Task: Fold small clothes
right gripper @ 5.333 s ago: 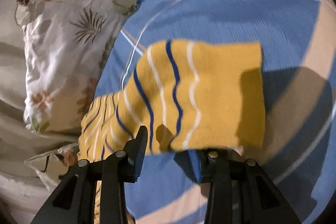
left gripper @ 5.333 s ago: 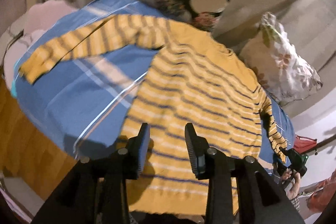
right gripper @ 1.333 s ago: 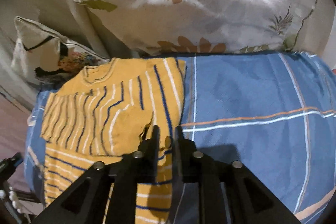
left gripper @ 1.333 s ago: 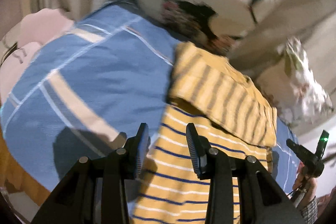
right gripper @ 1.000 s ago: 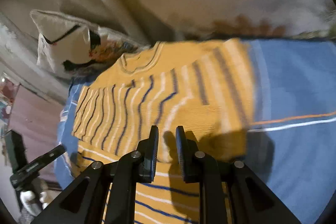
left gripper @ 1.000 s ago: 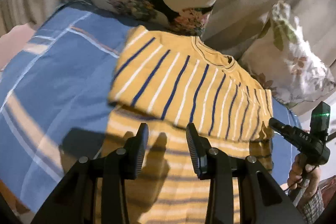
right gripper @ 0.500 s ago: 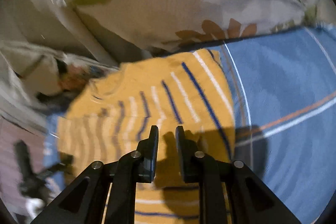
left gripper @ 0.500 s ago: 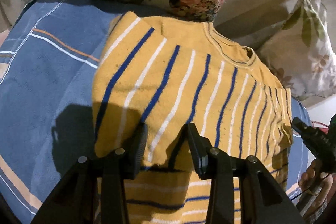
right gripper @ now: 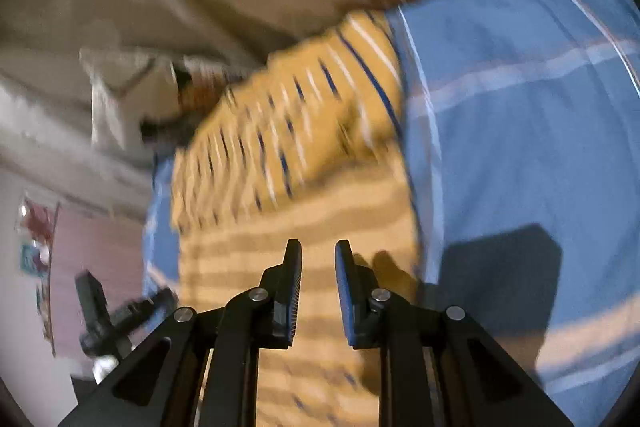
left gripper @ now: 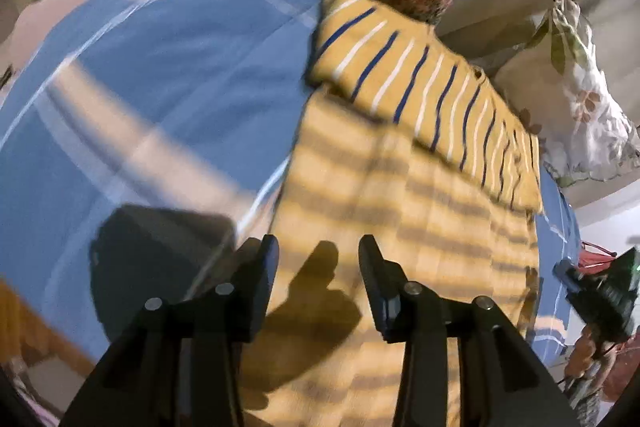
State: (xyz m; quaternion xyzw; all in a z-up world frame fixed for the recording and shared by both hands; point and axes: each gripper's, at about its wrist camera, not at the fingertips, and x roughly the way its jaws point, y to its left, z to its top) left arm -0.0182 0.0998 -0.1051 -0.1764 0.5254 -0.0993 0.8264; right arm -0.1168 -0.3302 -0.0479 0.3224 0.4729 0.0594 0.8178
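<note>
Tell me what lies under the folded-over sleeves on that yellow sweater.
The folded sleeves lie across the sweater's upper body, which rests on the blue bedspread. The chest beneath them is covered.

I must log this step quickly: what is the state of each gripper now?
Left gripper: open, holding nothing, above the sweater.
Right gripper: jaws slightly apart, holding nothing, above the sweater too.

The yellow knitted sweater with blue and white stripes [left gripper: 400, 163] [right gripper: 304, 155] lies flat on the bed, both sleeves folded across its upper part near the pillows.
</note>
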